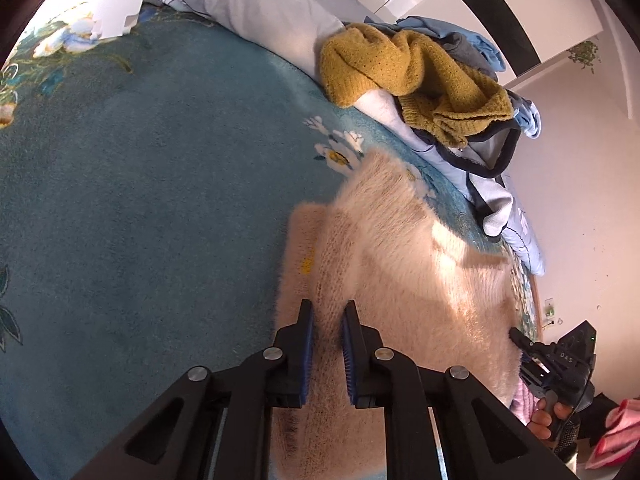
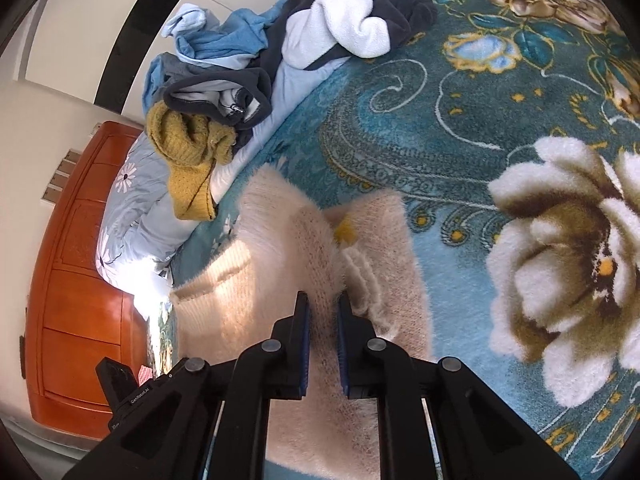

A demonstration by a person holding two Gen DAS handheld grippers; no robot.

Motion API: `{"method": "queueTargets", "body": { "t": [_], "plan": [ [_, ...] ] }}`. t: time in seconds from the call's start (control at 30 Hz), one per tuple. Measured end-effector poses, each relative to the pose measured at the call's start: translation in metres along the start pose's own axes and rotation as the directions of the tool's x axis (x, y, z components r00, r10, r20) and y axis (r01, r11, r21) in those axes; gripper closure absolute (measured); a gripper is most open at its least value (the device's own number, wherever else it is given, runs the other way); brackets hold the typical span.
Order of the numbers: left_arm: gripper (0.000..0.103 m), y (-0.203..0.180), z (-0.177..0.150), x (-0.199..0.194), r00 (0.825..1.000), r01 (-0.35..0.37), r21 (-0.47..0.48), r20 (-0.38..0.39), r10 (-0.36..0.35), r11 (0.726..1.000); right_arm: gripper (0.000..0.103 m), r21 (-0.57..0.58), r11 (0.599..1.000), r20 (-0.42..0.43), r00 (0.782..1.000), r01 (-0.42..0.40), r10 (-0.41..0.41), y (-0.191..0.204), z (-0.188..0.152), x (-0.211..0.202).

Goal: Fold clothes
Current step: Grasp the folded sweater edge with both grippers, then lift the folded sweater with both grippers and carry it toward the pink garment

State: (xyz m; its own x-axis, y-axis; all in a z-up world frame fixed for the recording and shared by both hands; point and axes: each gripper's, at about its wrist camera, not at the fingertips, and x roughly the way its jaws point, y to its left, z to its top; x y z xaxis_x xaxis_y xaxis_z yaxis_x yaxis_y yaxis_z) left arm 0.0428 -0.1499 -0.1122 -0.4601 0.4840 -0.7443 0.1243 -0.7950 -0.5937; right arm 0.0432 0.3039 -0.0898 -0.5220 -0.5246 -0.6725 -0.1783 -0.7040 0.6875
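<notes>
While we pinch the fluffy cream sweater (image 1: 400,280) in both the left gripper (image 1: 328,312) and right gripper (image 2: 323,304) – jaws nearly shut on its nap – it lies half-folded near the blanket's (image 1: 140,200) edge, and the clothes pile (image 2: 240,72) waits untouched, we judge

The left tongs (image 1: 328,306) sit over the near part of a fluffy cream sweater (image 1: 400,280), their 2 blue-padded fingers (image 1: 307,344) parted by a narrow gap with a fold of the sweater's knit between them. The sweater lies on a teal floral blanket (image 1: 140,200). Beyond the sweater, a mustard knit (image 1: 408,76) tops a heap of pale blue and grey clothes (image 1: 472,48). Just beside the sweater's right edge, the right tongs (image 1: 516,336) touch its fringe, held by a hand (image 1: 548,416).
</notes>
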Motion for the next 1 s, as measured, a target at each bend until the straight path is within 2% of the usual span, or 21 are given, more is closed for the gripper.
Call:
{"method": "queueTargets", "body": {
  "t": [0.23, 0.33, 0.4, 0.47, 0.57, 0.73, 0.8, 0.87, 1.0],
  "plan": [
    [0.082, -0.009, 0.005, -0.003, 1.0, 0.002, 0.032, -0.016, -0.001, 0.999, 0.09, -0.001, 1.0, -0.011, 1.0, 0.001, -0.001, -0.01, -0.002, 0.001],
    [0.065, -0.011, 0.007, -0.006, 1.0, -0.01, 0.046, -0.002, 0.01, 0.999, 0.089, -0.026, 1.0, -0.002, 1.0, 0.004, -0.004, -0.009, -0.002, -0.003],
    [0.041, -0.01, 0.008, -0.007, 1.0, -0.001, 0.05, 0.003, 0.001, 0.999, 0.081, -0.03, 1.0, 0.003, 1.0, 0.003, -0.003, -0.01, -0.003, -0.005],
    [0.037, -0.01, 0.009, -0.006, 1.0, 0.001, 0.052, 0.002, -0.001, 0.999, 0.053, -0.034, 0.999, 0.014, 1.0, 0.014, -0.013, -0.012, -0.004, -0.006],
    [0.027, -0.008, 0.009, 0.002, 1.0, -0.008, 0.05, -0.023, 0.009, 0.999, 0.037, -0.031, 1.0, 0.0, 1.0, 0.002, -0.002, -0.017, -0.006, -0.003],
    [0.02, -0.007, 0.007, 0.02, 0.997, -0.009, 0.055, -0.077, 0.013, 0.998, 0.035, -0.039, 0.999, -0.04, 0.999, 0.004, -0.005, -0.023, -0.012, 0.01],
    [0.018, -0.007, 0.007, 0.029, 0.995, -0.002, 0.055, -0.104, 0.008, 0.998, 0.026, -0.033, 0.999, -0.034, 0.999, 0.001, -0.002, -0.026, -0.012, 0.012],
    [0.017, -0.005, 0.007, 0.039, 0.991, 0.01, 0.045, -0.136, -0.003, 0.999, 0.024, -0.009, 1.0, -0.047, 0.999, -0.015, 0.014, -0.031, -0.012, 0.017],
    [0.003, -0.006, 0.009, 0.046, 0.986, 0.047, 0.042, -0.162, -0.04, 0.998, 0.024, -0.003, 0.999, -0.052, 0.998, -0.035, 0.035, -0.038, -0.012, 0.025]
  ]
}}
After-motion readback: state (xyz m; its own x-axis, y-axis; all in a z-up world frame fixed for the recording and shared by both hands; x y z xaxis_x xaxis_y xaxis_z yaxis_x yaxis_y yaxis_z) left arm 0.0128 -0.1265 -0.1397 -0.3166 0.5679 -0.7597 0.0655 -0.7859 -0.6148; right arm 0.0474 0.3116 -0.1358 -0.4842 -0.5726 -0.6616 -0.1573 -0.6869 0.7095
